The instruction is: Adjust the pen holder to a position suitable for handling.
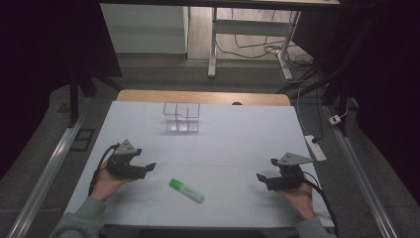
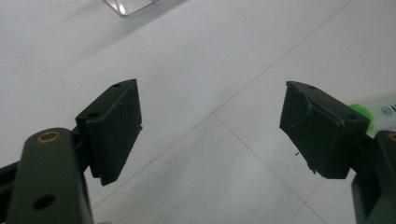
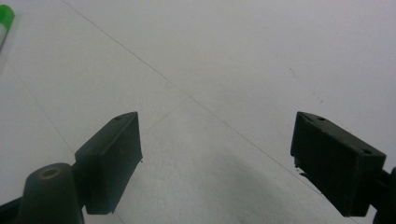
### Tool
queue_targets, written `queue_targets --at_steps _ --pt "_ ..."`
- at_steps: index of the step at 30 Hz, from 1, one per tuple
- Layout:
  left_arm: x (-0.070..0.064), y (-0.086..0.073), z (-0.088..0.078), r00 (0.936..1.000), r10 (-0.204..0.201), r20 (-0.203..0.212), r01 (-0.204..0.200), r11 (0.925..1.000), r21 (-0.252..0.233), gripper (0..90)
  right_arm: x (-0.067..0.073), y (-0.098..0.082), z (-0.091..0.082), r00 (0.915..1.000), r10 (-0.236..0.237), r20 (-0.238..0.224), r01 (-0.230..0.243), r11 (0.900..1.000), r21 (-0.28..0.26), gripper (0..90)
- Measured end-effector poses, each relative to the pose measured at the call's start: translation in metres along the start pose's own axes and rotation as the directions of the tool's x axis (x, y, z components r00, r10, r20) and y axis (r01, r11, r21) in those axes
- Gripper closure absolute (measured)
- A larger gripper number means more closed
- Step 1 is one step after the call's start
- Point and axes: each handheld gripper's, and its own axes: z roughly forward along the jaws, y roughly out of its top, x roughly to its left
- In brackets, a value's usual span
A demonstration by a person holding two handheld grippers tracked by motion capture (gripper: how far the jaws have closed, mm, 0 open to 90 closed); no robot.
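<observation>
A green and white highlighter (image 1: 186,190) lies flat on the white table (image 1: 213,144), near the front and between the two hands. Its green cap (image 2: 362,112) peeks out behind the right jaw in the left gripper view, and a green end (image 3: 5,16) sits at the top left corner of the right gripper view. My left gripper (image 1: 146,169) rests at the front left, open, with nothing between its jaws. At the front right my right gripper (image 1: 266,170) is open too and holds nothing. Both point toward the table's middle.
A clear plastic box with compartments (image 1: 182,117) stands at the back centre of the table; its corner (image 2: 128,5) shows at the top of the left gripper view. A power strip (image 1: 315,148) lies off the table's right edge.
</observation>
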Motion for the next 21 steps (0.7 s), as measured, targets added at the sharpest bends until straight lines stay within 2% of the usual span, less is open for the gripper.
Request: queue_targets --at_steps 3,10,14,21 --pt "0.004 0.004 0.005 0.9999 -0.017 -0.003 0.017 0.9999 0.003 21.8 0.0 0.0 0.001 1.0 -0.001 -0.001 0.001 1.0 0.002 15.8" --pt "0.016 0.015 0.014 0.9994 -0.019 -0.028 0.02 0.9996 0.019 22.4 0.0 0.0 0.001 1.0 -0.003 -0.001 0.003 1.0 0.007 15.8" --pt "0.022 0.02 0.018 0.999 -0.036 -0.025 0.036 0.9993 0.009 22.7 0.0 0.0 0.002 1.0 -0.006 -0.001 0.006 1.0 0.006 15.9" --pt "0.032 0.026 0.031 0.9988 -0.038 -0.032 0.039 0.9987 0.032 23.8 -0.001 0.0 0.003 0.9999 -0.008 -0.007 0.008 1.0 0.01 15.8"
